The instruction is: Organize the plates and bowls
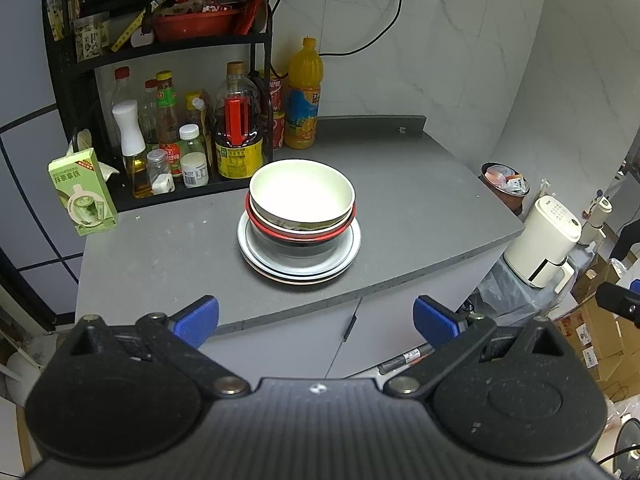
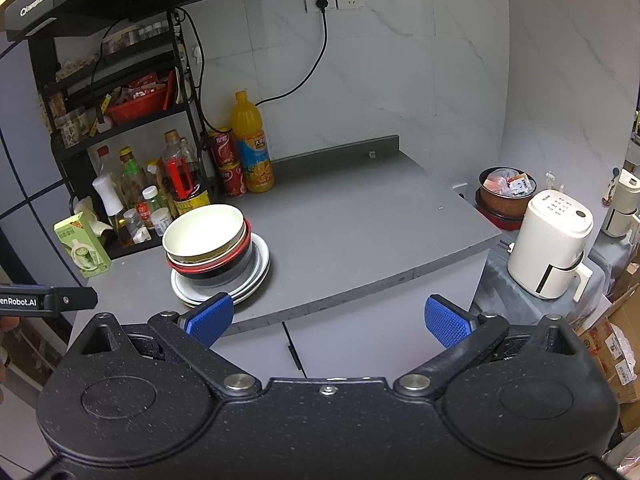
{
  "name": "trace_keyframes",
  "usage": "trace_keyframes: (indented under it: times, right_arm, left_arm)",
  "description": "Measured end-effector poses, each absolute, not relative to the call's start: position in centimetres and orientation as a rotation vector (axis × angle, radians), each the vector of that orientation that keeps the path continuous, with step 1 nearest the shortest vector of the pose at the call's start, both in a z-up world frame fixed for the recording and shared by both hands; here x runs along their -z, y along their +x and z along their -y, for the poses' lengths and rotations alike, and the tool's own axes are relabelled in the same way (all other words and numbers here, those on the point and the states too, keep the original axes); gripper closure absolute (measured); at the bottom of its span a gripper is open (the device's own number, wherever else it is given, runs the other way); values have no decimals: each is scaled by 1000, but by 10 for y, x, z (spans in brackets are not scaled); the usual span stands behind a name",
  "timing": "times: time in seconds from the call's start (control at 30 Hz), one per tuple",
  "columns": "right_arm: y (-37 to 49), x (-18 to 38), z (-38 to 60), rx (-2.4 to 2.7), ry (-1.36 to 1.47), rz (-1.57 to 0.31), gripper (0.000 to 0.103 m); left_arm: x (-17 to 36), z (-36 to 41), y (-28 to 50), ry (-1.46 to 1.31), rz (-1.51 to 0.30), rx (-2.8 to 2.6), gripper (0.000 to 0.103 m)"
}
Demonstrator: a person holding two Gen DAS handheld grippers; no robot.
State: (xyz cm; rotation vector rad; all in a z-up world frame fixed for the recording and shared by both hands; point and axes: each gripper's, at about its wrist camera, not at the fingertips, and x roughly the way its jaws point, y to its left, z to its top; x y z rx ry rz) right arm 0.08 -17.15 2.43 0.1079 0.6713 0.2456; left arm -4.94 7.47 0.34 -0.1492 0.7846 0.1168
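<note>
A cream bowl (image 1: 302, 196) sits nested on a red-rimmed black bowl (image 1: 300, 236), which stands on a stack of grey and white plates (image 1: 348, 252) in the middle of the grey counter (image 1: 420, 208). My left gripper (image 1: 316, 318) is open and empty, held back from the counter's front edge, in line with the stack. The stack also shows in the right wrist view, with the cream bowl (image 2: 204, 232) above the plates (image 2: 260, 268). My right gripper (image 2: 328, 320) is open and empty, in front of the counter and to the right of the stack.
A black rack with bottles (image 1: 236, 136) stands at the back left, with an orange juice bottle (image 1: 304, 96) and red cans beside it. A green carton (image 1: 82, 192) sits at the counter's left. A white kettle (image 2: 552, 244) and a filled pot (image 2: 506, 192) stand beyond the counter's right end.
</note>
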Motion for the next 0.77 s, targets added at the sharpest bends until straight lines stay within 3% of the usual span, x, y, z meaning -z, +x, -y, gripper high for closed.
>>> trace_keyframes:
  times: [0.77]
  right_arm:
    - [10,-12,174,-215,132,-704,0]
  left_arm:
    - [2,-67,-39,-123,-797,-82,0]
